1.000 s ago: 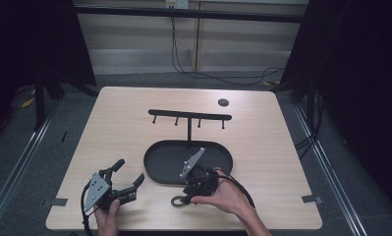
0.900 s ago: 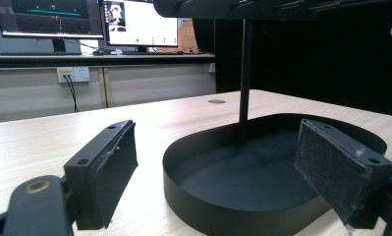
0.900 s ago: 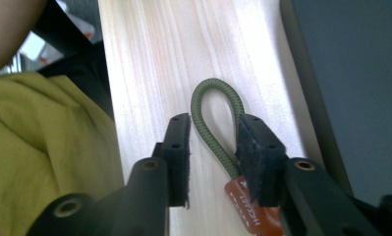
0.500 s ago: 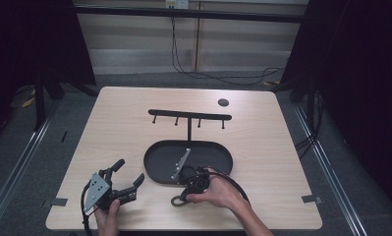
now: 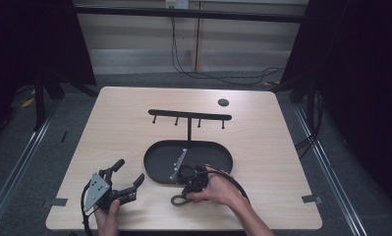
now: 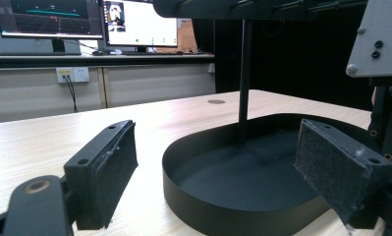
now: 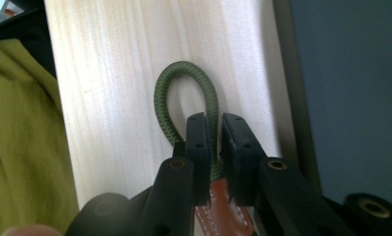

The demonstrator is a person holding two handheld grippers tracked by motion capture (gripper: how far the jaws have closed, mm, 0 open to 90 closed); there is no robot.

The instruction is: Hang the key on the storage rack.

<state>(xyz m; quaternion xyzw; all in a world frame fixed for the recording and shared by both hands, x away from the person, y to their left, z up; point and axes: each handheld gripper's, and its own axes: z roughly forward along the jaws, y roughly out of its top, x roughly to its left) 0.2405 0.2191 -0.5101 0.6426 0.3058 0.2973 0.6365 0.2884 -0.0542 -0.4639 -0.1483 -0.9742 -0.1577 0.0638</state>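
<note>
1. the table [image 5: 125, 123] is being left mostly bare; wide room is being kept on the far and right sides, while the work is being done close to the near edge.
2. the tray [image 5: 210, 152] with its hook stand [image 5: 189, 116] is being kept just beyond the loop.
3. the left gripper [image 5: 126, 177] is being held wide and idle beside the tray.
4. the right gripper [image 7: 215, 147] has just been closing; the green cord loop [image 7: 183, 98], lying on the table between tray and near edge, is now being pinched, so lifting toward the hooks seems possible.
</note>
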